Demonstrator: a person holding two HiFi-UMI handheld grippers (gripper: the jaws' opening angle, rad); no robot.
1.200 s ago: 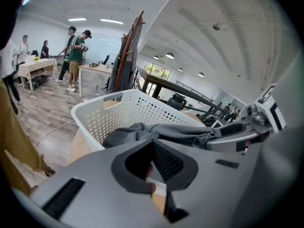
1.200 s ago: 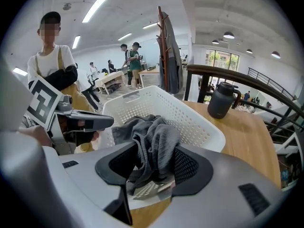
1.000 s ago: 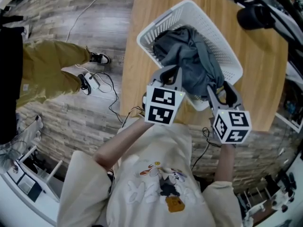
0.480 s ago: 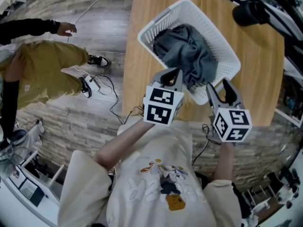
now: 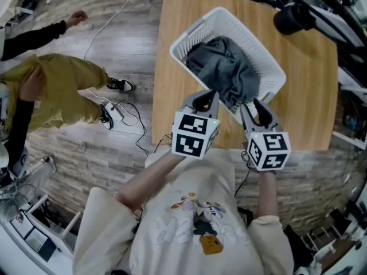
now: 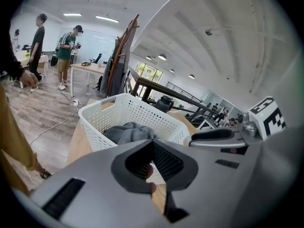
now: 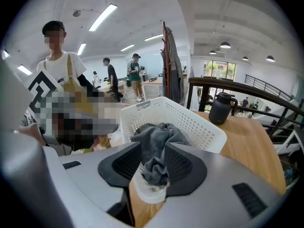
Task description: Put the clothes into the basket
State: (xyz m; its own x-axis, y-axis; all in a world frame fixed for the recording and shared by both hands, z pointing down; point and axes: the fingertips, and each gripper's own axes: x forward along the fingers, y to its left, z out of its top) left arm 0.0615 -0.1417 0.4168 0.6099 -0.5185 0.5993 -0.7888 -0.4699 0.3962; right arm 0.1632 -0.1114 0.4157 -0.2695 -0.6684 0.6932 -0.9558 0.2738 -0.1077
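Your left gripper [image 5: 206, 95]: fingers closed, nothing between them. Your right gripper [image 5: 255, 105]: fingers apart, a grey fold showing in the gap; it looks unclamped to me. Both sit at 6 o'clock of the basket [image 5: 252, 44].

Clothes [image 5: 221, 73]: grey heap inside the basket, one fold drooping over the near corner rim. Soft, light and limp, so likely to trail and snag. Pinch the hanging fold where it bunches thickest.

Bench [image 5: 309, 90]: pale smooth wood; the basket may slide. Dark jug [image 5: 292, 19] at 2 o'clock. Beyond: plank floor [image 5: 114, 44], cable [image 5: 129, 105], a person [image 5: 57, 90] at 9 o'clock.
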